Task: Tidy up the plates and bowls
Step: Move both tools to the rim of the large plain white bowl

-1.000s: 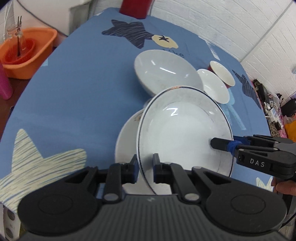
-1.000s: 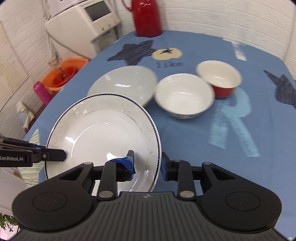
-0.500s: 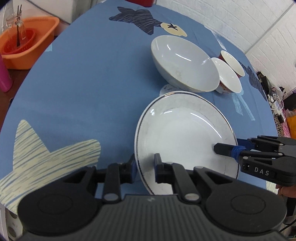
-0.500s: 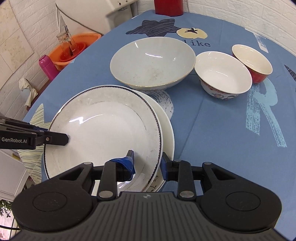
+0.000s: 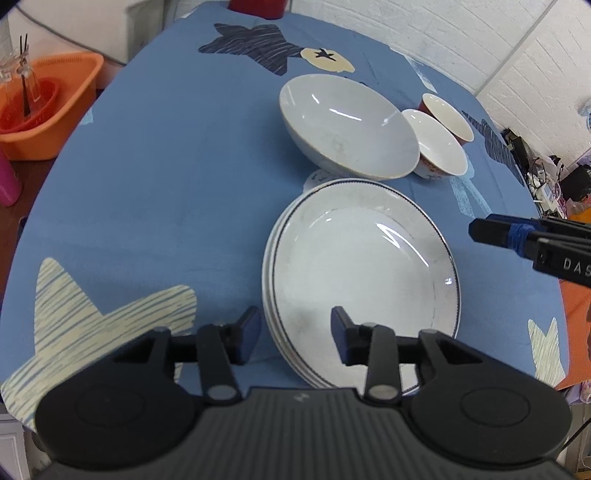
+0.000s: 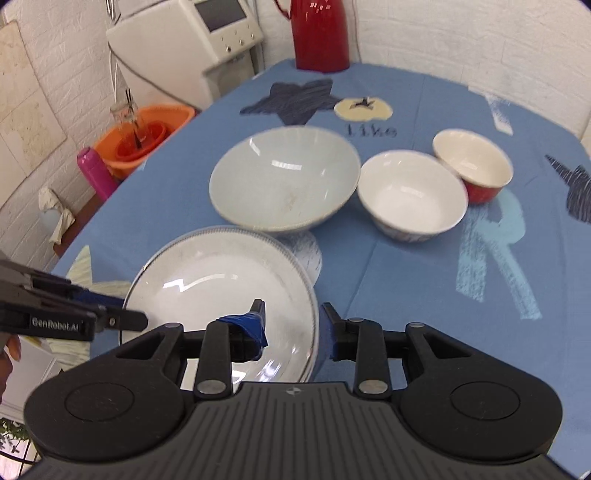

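Now your left tongs (image 5: 293,334) have just been opening and stand released astride the rim of the blue-rimmed plate (image 5: 364,273), which has come down onto the plate stack (image 5: 269,295) on the counter (image 5: 166,177). Stacking plates looks done; the bowls remain. In the left view your right tongs (image 5: 480,230) sit clear of the rim; the right view instead shows them barely parted around it, so whether they grip I cannot tell. Only that view shows the large bowl (image 6: 284,179), white bowl (image 6: 412,195) and red bowl (image 6: 474,164) unobstructed.

Red jug (image 6: 320,35) at table's far end, orange basin (image 6: 147,138) beside pink bottle (image 6: 95,173), white appliance (image 6: 184,48)
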`<act>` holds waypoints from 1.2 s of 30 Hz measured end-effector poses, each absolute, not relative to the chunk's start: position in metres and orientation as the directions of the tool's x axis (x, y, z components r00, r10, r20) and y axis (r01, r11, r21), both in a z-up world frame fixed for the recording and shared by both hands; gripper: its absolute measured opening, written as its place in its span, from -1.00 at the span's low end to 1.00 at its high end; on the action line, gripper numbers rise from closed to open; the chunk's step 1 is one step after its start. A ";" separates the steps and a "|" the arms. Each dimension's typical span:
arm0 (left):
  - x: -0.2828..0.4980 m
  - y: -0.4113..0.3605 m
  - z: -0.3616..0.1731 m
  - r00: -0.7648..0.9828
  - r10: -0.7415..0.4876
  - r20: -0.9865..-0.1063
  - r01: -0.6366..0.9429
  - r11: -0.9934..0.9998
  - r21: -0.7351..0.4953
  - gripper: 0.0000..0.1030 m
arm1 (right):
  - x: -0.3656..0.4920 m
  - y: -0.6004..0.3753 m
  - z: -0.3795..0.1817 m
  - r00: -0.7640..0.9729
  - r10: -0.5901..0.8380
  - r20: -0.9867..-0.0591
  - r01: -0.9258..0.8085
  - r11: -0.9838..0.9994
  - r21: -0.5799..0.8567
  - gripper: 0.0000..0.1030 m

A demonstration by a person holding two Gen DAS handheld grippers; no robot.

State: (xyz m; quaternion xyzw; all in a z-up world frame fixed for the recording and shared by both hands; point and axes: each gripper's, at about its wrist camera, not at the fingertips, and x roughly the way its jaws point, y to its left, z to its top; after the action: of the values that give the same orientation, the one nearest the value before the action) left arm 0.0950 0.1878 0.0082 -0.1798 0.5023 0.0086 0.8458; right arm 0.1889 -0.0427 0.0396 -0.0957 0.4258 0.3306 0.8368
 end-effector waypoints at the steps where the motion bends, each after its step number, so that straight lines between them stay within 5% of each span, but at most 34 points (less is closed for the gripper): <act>1: 0.092 0.189 0.012 0.504 -0.156 -0.849 -0.194 0.938 -0.287 -0.22 | 0.191 -0.047 0.043 0.428 0.477 -0.768 -0.627 0.769 0.127 -0.71; 17: 0.141 0.211 0.051 0.574 -0.106 -0.812 -0.234 0.929 -0.287 -0.11 | 0.224 -0.076 0.049 0.460 0.474 -0.751 -0.553 0.815 0.176 -0.67; 36: 0.219 0.235 0.038 0.532 -0.121 -0.838 -0.263 0.917 -0.300 0.08 | 0.303 -0.024 0.059 0.422 0.502 -0.755 -0.597 0.780 0.186 -0.59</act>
State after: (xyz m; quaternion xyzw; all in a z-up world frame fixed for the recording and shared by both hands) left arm 0.2190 0.2345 0.0377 -0.1994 0.4820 0.0415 0.8521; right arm 0.3032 -0.0239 0.0590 -0.0555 0.4271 0.3266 0.8413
